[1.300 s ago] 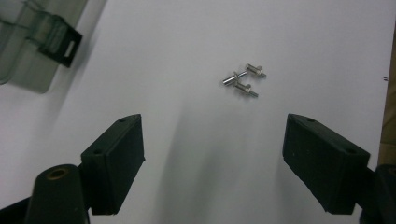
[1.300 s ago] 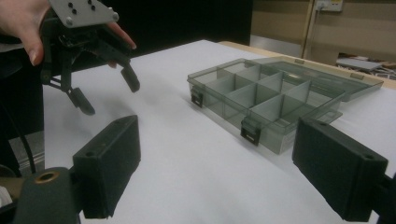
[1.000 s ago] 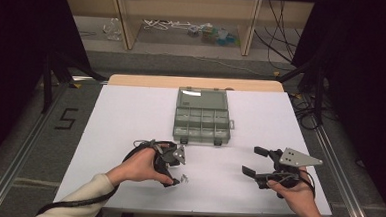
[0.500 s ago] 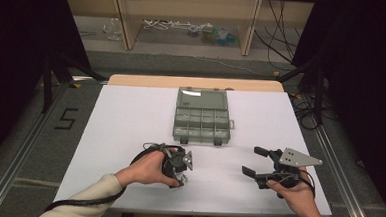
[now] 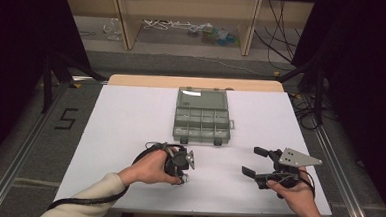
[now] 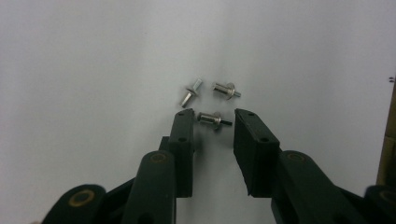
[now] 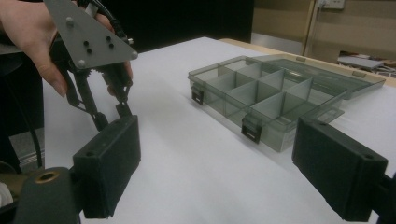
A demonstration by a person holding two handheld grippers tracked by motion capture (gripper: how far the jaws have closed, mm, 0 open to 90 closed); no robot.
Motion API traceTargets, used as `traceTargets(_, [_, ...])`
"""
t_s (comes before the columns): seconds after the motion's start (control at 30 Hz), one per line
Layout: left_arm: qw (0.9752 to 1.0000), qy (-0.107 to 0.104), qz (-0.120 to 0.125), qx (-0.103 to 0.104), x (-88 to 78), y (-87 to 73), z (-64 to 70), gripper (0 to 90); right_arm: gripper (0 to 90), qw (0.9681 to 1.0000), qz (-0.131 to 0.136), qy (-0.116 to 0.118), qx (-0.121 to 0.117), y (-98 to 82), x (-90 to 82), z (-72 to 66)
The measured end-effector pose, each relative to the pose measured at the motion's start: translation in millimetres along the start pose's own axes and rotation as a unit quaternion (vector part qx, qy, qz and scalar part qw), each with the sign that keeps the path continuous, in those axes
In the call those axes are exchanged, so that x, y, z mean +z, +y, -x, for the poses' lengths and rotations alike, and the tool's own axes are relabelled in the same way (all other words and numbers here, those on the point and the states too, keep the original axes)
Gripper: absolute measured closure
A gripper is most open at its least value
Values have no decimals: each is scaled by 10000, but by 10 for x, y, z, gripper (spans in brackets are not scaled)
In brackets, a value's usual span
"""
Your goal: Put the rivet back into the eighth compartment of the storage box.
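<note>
A: In the high view, can you make out the screws (image 5: 185,178)?
B: Barely; they're tiny specks under the left gripper (image 5: 182,169), lower centre. The box (image 7: 275,100) lid runs off the right edge.

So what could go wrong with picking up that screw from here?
The left hand-held gripper has just been closing around the nearest screw, which lies crosswise between the jaws, not yet pinched. It is small and round, so it might roll or squirt out as the pads meet it. Two more screws lie close ahead, and the jaw tips could knock or scatter them across the table.
</note>
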State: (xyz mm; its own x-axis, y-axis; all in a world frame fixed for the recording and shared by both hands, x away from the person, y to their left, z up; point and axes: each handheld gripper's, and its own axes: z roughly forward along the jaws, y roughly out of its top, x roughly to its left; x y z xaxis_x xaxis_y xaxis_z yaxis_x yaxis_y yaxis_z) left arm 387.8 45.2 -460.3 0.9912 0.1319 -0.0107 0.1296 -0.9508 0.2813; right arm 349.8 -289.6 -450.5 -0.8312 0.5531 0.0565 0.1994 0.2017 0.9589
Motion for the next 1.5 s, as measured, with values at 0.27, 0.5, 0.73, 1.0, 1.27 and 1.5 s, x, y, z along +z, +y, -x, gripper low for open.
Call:
traceTargets(0.27, [10000,26,-17,-45,2,5,17,760,165,10000,-46,-2,28,0,-6,-5])
traceTargets(0.5, [9998,-25,117,-130,-6,-17,3,797,165,10000,-50,17,30,-1,-4,-8])
traceTargets(0.73, [9995,-49,156,-253,-7,-31,-3,799,165,10000,-48,18,27,-1,-4,-8])
traceTargets(1.0, [9990,-71,232,-373,-13,-60,-7,799,165,10000,-50,9,14,-1,-5,-7])
traceTargets(1.27, [9989,-63,259,-382,-19,-72,-5,800,165,10000,-51,12,18,-1,-7,-8])
traceTargets(1.5, [9987,250,292,-346,-62,-70,13,900,165,10000,-53,9,18,0,-9,-9])
